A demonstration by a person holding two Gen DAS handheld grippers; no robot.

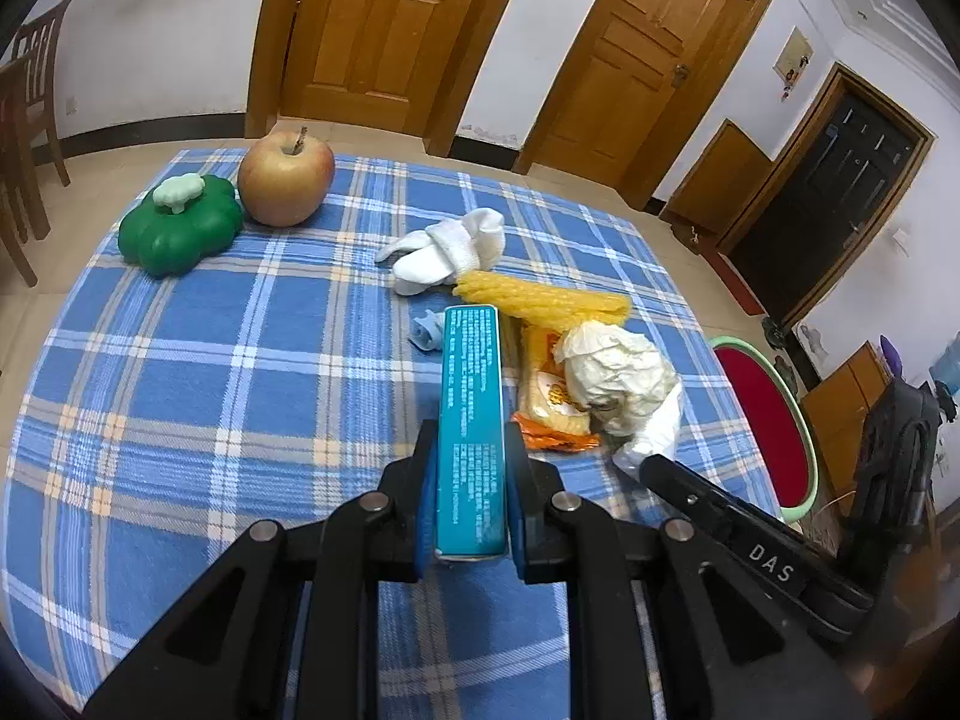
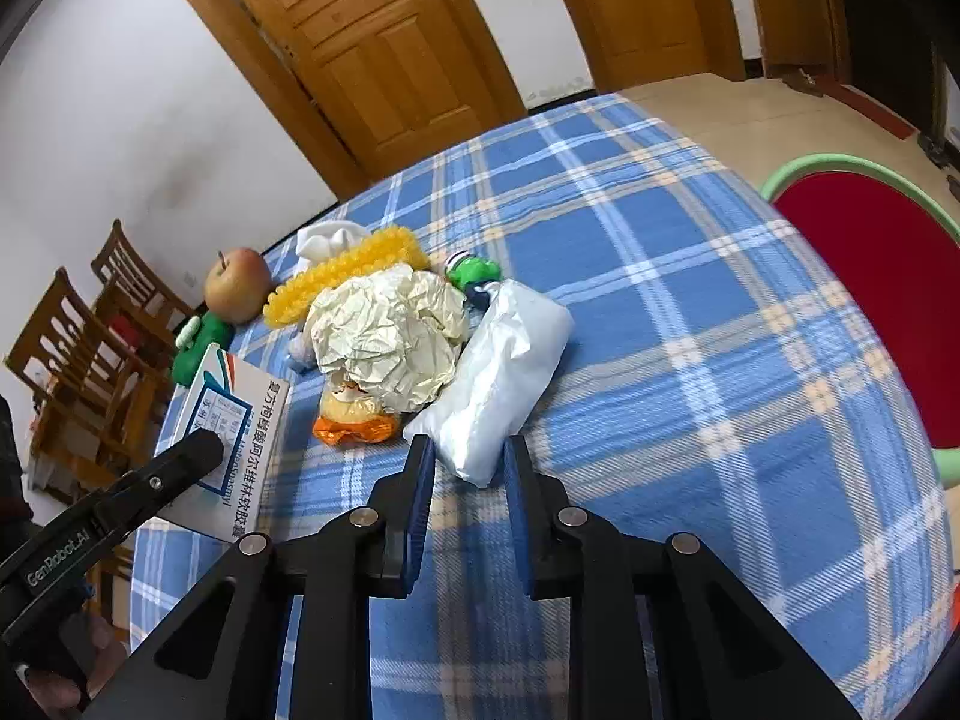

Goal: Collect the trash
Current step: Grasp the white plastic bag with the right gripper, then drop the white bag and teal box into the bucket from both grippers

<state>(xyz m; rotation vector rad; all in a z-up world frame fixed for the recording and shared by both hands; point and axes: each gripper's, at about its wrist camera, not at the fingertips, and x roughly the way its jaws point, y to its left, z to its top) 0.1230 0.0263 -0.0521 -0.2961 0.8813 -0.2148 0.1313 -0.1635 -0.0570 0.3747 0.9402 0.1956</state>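
Observation:
My left gripper [image 1: 470, 450] is shut on a teal and white medicine box [image 1: 471, 420], held edge-up above the blue plaid tablecloth [image 1: 210, 390]; the box also shows in the right wrist view [image 2: 231, 414]. My right gripper [image 2: 469, 462] is open, its fingers on either side of the near end of a white plastic packet [image 2: 504, 372]. Beside the packet lie a crumpled cream paper ball [image 2: 390, 336], an orange snack wrapper [image 2: 354, 420] and a yellow bubbly strip [image 2: 342, 270].
A red apple [image 1: 287, 180], a green toy pepper [image 1: 177, 228], a white sock [image 1: 450, 249] and a small blue scrap [image 1: 427, 330] lie further back. A red bin with a green rim [image 2: 882, 276] stands at the table's right. Wooden chairs [image 2: 90, 348] stand at left.

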